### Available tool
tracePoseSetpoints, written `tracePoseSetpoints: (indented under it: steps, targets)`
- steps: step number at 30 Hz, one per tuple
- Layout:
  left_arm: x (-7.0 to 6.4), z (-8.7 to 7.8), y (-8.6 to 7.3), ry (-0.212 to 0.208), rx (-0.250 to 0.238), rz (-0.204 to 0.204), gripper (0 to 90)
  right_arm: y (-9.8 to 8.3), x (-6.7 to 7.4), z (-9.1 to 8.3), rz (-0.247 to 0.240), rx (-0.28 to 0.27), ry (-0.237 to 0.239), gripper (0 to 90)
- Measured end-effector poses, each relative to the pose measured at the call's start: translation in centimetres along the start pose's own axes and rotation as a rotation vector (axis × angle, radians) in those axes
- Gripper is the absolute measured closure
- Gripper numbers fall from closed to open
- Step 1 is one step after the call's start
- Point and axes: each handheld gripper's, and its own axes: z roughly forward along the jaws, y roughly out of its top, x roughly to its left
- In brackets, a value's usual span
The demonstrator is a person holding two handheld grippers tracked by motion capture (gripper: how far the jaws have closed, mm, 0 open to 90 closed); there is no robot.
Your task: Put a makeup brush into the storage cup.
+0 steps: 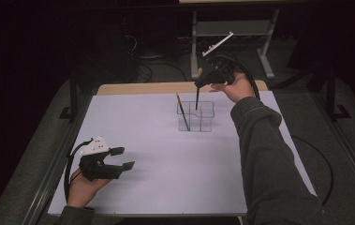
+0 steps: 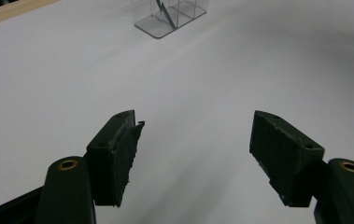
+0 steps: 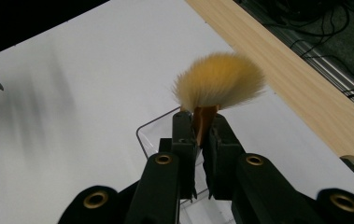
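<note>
In the right gripper view, the handle of the fluffy yellow-bristled brush (image 3: 217, 85) was hidden behind the black jaws that clamped it, and the clear plastic compartment holder (image 3: 153, 128) below was mostly covered by them. In the left gripper view, the top edge cut off the holder (image 2: 165, 18) and the thin dark brush (image 2: 164, 10) inside it. In the high view, the compartment receiving the held brush's dark handle (image 1: 197, 99) was too small to tell.

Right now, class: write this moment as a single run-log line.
right gripper: shut on brush, handle down over clear organizer | left gripper: open, idle above table | second brush: already in organizer
</note>
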Motion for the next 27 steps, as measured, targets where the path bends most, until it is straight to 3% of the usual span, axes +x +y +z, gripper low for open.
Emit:
tracePoseSetpoints:
  steps: [18, 27]
  targets:
    - [0.0, 0.0, 0.0, 0.000, -0.004, -0.001, 30.7, -0.9, -0.2, 0.9, 0.046, 0.001, 0.003, 82.6]
    - [-0.1, 0.1, 0.0, -0.004, -0.004, -0.005, 30.6, -1.8, -0.4, 2.2, 0.039, 0.029, -0.002, 82.6]
